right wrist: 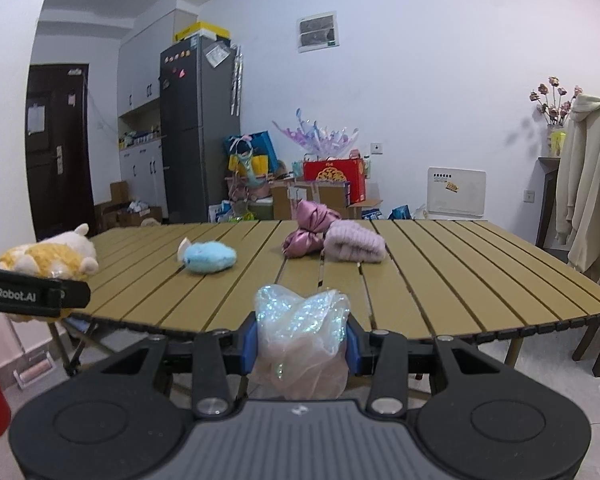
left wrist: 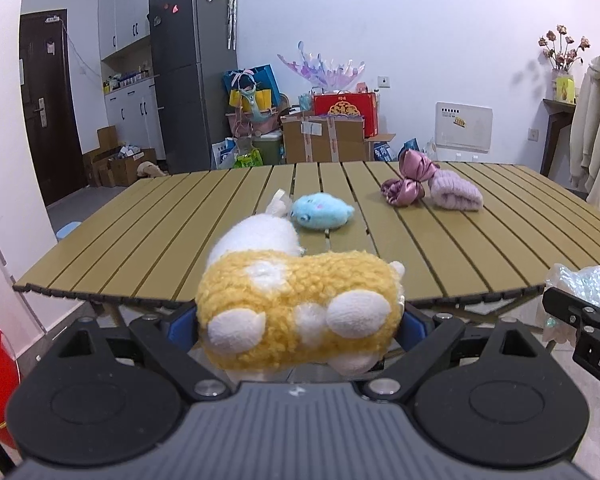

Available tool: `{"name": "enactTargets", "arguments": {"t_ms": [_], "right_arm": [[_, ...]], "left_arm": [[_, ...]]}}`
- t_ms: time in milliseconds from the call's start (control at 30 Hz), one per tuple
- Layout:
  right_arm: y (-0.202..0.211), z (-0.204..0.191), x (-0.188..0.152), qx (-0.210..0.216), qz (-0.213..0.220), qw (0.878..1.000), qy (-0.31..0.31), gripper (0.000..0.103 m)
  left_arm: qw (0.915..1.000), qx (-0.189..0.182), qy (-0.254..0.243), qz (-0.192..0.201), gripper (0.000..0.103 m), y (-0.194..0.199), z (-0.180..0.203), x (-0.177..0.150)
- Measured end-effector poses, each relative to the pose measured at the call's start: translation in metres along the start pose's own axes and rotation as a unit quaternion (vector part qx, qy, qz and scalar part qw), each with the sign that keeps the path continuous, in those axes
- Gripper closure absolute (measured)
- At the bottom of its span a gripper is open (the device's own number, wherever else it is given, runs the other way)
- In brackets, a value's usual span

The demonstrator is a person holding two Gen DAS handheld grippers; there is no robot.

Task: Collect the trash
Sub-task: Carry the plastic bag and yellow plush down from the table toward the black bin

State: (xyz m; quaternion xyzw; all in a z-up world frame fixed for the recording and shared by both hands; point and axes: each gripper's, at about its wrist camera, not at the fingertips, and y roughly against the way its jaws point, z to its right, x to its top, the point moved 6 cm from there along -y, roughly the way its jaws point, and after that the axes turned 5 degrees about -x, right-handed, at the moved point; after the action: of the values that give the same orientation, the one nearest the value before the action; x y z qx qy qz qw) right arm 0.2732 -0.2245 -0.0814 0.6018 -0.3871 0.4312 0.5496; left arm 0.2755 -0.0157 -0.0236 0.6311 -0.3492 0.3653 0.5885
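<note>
We note two fisheye views, each set just behind its own gripper and looking forward along the fingers, angled slightly downward. The left wrist view sits off the near edge of the slatted table [left wrist: 140, 240], facing across it toward the refrigerator [left wrist: 192, 72] and back wall. The right wrist view faces the same way from a position further right. Both share the tabletop, the blue plush [left wrist: 322, 211], the pink cloths [left wrist: 432, 188] and the far clutter. Each view catches the other gripper at its side edge.
</note>
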Motion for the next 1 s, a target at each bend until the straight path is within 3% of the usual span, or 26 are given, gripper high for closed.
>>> {"name": "enactTargets", "arguments": {"t_ms": [500, 1000], "right_arm": [[0.015, -0.019, -0.057, 0.015, -0.069, 0.997, 0.041, 0.062], [-0.007, -0.034, -0.113, 0.023, -0.158, 0.985, 0.061, 0.063]], "left_arm": [[0.9989, 0.005, 0.0, -0.046, 0.009, 0.016, -0.025, -0.068], [0.994, 0.007, 0.015, -0.108, 0.009, -0.014, -0.041, -0.124]]}}
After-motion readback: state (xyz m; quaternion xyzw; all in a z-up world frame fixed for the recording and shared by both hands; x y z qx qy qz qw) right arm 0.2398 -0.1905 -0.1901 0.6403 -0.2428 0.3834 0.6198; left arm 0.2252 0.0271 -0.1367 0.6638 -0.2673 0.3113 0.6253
